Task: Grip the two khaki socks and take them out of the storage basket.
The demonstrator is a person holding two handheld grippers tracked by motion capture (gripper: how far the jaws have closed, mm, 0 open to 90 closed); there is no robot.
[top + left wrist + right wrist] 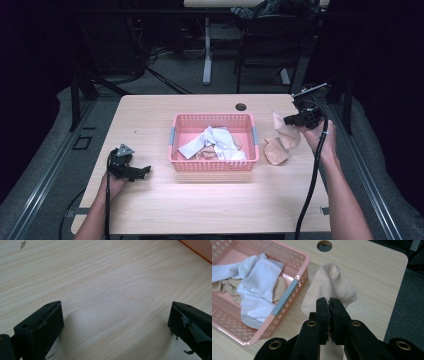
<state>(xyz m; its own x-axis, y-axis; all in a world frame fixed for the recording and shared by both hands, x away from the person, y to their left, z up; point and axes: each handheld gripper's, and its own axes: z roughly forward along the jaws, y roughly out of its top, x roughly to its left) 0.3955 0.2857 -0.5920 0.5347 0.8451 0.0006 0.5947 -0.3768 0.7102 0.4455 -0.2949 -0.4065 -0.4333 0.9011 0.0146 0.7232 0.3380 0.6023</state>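
To the right of the basket [214, 163], above the desk [200, 205], the right hand-held gripper [329, 305] is clamped on a beige sock [329, 283], which hangs lifted from its pinched edge. A second beige sock [275, 151] lies on the desk just beside the basket's right wall. White socks [257, 272] and more beige ones lie heaped inside the basket. The left hand-held gripper [115, 322] rests low over bare wood near the left of the desk, its jaws wide apart and holding nothing.

The sock looks light, soft and limp; it should drape and fold, not slip, so a pinch on a doubled edge or the cuff ought to hold it. No brand, label or writing can be read anywhere.
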